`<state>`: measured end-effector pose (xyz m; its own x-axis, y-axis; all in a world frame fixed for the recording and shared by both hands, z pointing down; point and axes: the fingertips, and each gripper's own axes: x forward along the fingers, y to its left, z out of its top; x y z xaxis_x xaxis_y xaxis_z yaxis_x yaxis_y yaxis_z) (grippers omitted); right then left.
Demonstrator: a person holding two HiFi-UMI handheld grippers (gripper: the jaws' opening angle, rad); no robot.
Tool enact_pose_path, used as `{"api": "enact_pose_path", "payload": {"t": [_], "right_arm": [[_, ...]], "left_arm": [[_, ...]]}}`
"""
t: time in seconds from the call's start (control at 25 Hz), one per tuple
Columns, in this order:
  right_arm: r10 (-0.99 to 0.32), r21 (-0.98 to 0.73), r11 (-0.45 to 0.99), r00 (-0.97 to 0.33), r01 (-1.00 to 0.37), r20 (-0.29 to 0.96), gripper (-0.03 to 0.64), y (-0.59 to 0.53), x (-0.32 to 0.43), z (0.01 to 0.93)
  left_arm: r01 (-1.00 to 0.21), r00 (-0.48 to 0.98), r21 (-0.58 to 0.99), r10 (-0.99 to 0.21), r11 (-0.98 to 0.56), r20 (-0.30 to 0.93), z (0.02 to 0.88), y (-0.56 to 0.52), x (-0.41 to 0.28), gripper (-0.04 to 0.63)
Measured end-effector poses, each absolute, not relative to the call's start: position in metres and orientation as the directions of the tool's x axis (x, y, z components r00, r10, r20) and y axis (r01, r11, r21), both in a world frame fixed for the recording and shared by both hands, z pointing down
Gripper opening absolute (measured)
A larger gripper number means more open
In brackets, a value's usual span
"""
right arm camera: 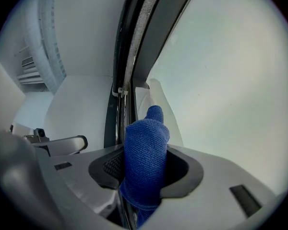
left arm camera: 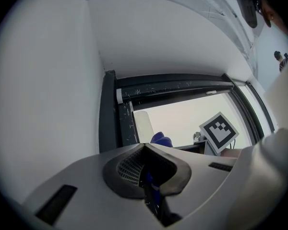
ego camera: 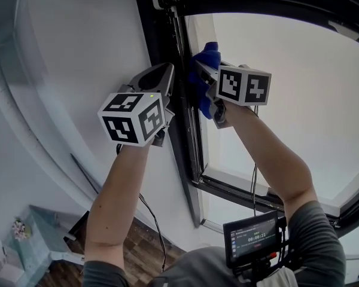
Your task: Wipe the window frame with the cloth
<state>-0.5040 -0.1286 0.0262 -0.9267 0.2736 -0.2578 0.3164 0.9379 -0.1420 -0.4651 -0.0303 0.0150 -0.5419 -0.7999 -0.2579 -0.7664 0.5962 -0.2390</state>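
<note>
Cloth [right arm camera: 143, 162] between right fingers [right arm camera: 185, 176], seemingly gripped

Raised toward 12 o'clock: left arm [ego camera: 116, 190], right arm [ego camera: 269, 154]. At 9 o'clock of right gripper [ego camera: 208, 82], left gripper [ego camera: 161, 76], jaws together. Right jaws clamped on cloth [ego camera: 206, 55].

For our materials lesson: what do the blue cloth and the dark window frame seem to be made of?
Cloth: soft knitted or microfibre textile, matte; fine looped weave shows. Window frame: probably painted or coated metal, dark, slightly glossy; straight thin rails with pale scuffs.
</note>
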Motion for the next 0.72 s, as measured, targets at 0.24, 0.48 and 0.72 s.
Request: {"api": "enact_pose_path", "payload": {"t": [0.24, 0.48, 0.72], "right_arm": [[0.263, -0.154, 0.933, -0.909, 0.325, -0.324, 0.173, -0.127, -0.504, -0.021], [0.238, -0.194, 0.927, -0.904, 0.32, -0.355, 0.173, -0.133, -0.506, -0.043], [0.234, -0.225, 0.911, -0.882, 0.346, -0.41, 0.173, -0.132, -0.503, -0.067]], "left_arm": [[-0.768, -0.52, -0.271, -0.812, 0.58, -0.264, -0.009, -0.033, -0.463, 0.008], [-0.773, -0.509, -0.285, -0.822, 0.567, -0.256, -0.017, -0.035, -0.463, 0.008], [-0.775, -0.498, -0.298, -0.829, 0.557, -0.254, -0.025, -0.034, -0.461, 0.008]]}}
